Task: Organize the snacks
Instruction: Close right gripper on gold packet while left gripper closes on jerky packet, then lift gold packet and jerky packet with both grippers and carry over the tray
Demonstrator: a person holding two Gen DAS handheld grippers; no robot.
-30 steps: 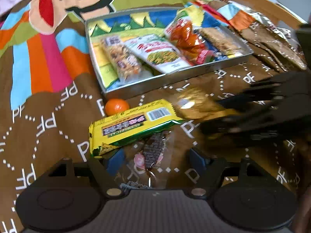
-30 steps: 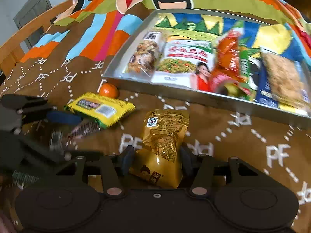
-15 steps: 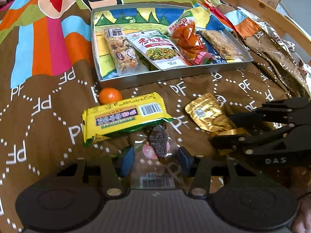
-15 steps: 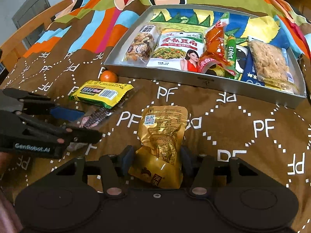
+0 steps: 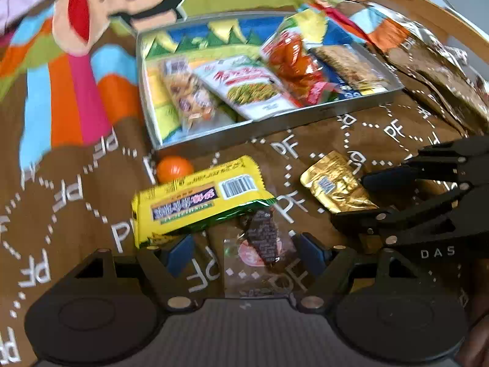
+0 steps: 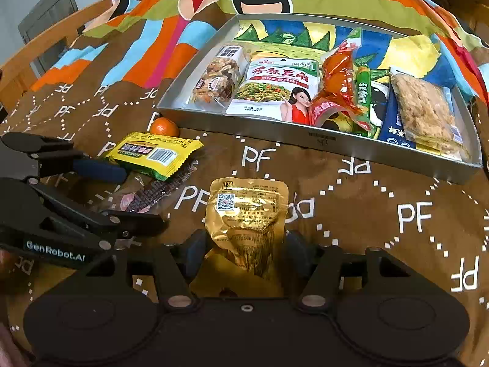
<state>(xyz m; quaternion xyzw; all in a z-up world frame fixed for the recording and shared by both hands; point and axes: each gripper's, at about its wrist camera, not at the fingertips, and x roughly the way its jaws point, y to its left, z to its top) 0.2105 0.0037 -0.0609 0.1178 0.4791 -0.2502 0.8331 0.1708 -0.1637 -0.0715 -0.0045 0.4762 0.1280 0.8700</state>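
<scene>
I had both claws tipped steeply down over the cloth-covered surface, side by side. The left claw (image 5: 244, 249) was spreading its jaws, its blue pads clear on either side of a clear crinkly wrapper (image 5: 259, 253) with a dark ridged sweet inside, so nothing was gripped there. The right claw (image 6: 246, 252) was opening too; the gold foil pouch (image 6: 247, 223) lay between its pads, wrinkled and puffy, with a small square code near its top edge. From my view the pads sat just beside the pouch's edges, not pressing it.

The cloth (image 6: 351, 208) was brown with white dotted lines and "PF" letters, turning into bright stripes and a cartoon face further off. Just beyond the clear wrapper lay a glossy yellow packet (image 5: 198, 202) with a barcode, its corner overlapping the wrapper's far end. A small orange fruit (image 6: 163, 127) sat behind it, close to the metal tray's (image 6: 321, 139) near wall.

The shallow rectangular tray already held a clear bag of mixed nuts (image 6: 218, 79), a white pouch of green beans (image 6: 275, 91), a red-orange packet (image 6: 339, 82), a thin green stick (image 6: 363, 94) and a pale crumbly bar (image 6: 423, 113). A wooden frame (image 6: 36, 49) edged the far left.
</scene>
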